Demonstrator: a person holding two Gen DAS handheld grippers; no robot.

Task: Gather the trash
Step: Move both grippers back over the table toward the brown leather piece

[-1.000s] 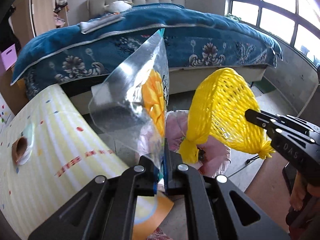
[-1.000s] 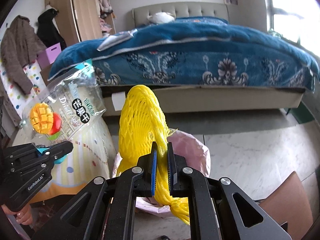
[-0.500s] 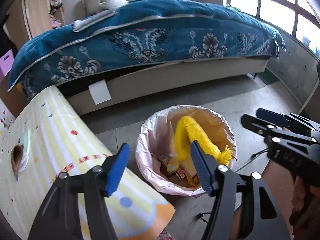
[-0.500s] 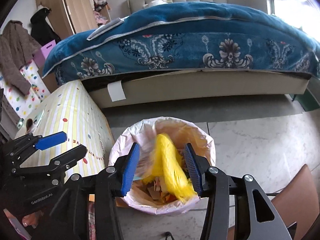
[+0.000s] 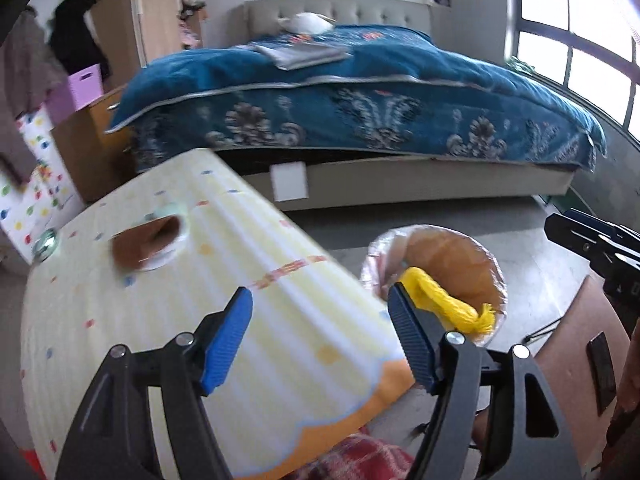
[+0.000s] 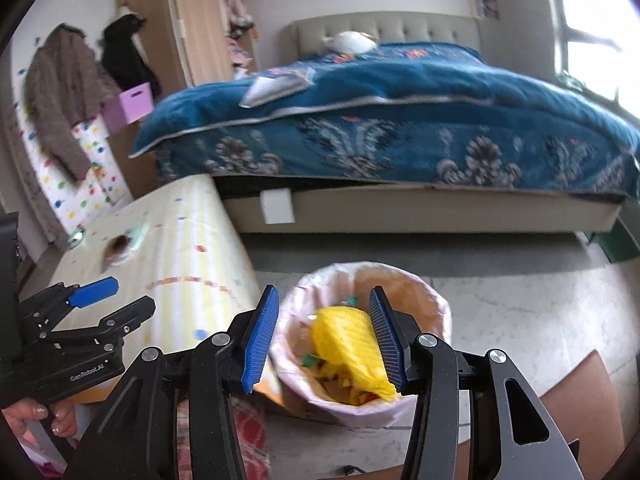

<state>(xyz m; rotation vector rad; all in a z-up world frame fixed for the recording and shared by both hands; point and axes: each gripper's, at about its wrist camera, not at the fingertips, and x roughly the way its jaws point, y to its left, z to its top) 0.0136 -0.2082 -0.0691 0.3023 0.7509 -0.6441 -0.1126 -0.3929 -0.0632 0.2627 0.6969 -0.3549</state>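
On the grey floor beside the low table with the yellow striped cloth (image 6: pixel 192 256) stands the round trash bin lined with a pale pink plastic bag (image 6: pixel 440 312), and the yellow foam net sleeve (image 6: pixel 352 344) lies inside it on other scraps. This sleeve looks very light, soft and springy, so any bunched part should give a good hold. The left gripper (image 5: pixel 320 336) and the right gripper (image 6: pixel 324 336) have just been opening; their blue pads are apart, with nothing between them.

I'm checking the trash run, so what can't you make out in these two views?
- Bin contents under the yellow net: covered by it, both views.
- Brown item on the table: blurred, left view.
- Right gripper: cut off by the left view's edge.
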